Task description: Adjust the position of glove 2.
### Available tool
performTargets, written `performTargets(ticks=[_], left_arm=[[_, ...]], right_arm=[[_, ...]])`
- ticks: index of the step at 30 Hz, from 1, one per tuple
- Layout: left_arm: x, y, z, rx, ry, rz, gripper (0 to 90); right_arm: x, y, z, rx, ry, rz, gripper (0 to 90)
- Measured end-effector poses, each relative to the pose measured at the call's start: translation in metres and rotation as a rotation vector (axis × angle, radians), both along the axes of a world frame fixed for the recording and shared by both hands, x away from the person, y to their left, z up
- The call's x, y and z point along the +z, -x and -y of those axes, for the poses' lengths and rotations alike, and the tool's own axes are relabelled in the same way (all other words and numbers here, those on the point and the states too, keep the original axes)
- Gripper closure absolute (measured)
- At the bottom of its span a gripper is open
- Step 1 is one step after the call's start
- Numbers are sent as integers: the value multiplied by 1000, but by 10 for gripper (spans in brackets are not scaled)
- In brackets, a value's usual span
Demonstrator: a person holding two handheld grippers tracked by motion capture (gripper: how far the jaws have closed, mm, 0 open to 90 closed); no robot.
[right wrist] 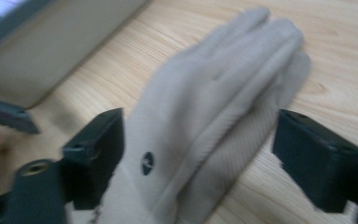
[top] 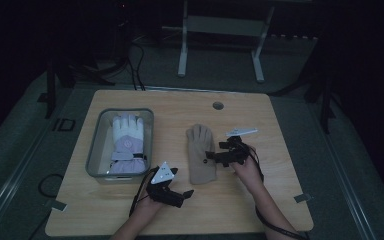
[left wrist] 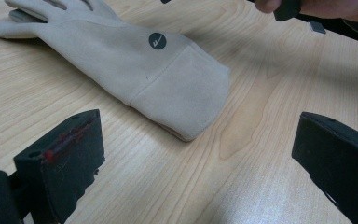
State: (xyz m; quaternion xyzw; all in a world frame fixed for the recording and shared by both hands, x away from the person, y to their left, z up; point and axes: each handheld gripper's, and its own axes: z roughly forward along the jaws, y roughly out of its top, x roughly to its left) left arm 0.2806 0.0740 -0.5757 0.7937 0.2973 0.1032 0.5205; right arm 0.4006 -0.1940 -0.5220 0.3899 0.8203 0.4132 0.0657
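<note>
One white-and-lilac glove (top: pixel 127 142) already lay in the grey bin (top: pixel 94 145) at the table's (top: pixel 280 150) left; the beige glove (top: pixel 201 152) lay flat on the bare wood just right of the bin, fingers pointing away from the person, cuff toward them; judged from that, about half the job looked done, with the beige glove not yet gripped, lifted or carried to the bin.

The right gripper (top: pixel 216 157) hovered over the glove's right edge near the cuff, its jaws spread wide, straddling the glove without closing on it; the left gripper (top: pixel 180 192) sat lower left of the cuff, near it but apart, jaws likewise wide and empty.

The high view gave the layout: bin, both gloves, both hands; it was too dim to show the glove's detail. The left gripper view showed the cuff's open end and a small dark round logo (left wrist: pixel 157 41) on the glove (left wrist: pixel 135 70), plus bare wood between its jaws. The right gripper view, somewhat blurred, showed the glove (right wrist: pixel 214 107) running up between its jaws, ribbing along one side, and the bin's wall (right wrist: pixel 56 46) beyond.
</note>
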Motion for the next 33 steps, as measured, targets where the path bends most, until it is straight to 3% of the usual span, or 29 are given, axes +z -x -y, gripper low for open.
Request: performTargets(ticks=[2,3,10,16,19,21,25,28,33], left_arm=[[0,0,0,-4,-4,2,24],[0,1,1,-5,-5,5,24],[0,1,1,-8,-14,8,24],[0,1,1,-10,-16,9,24],[1,1,0,-8,-13,10,24],[1,1,0,-7,-12,10,24],[1,1,0,-3,-15,14,24],[2,1,0,-3,-12,10,24],[2,2,2,-5,-24,19,24]], right_arm=[[-1,-4,-1,-1,-32,-10,106],[-2,-7,-2,-15,-21,-18,108],[-5,-34,-5,-73,-15,-33,390],[-18,-52,-11,-108,1,-98,409],[-22,-54,-14,-73,5,-135,649],[-19,-51,-15,-60,21,-122,823],[-4,-46,-14,-66,23,-49,842],[3,-47,-12,-75,28,-27,841],[-8,-57,-8,-105,64,-59,834]])
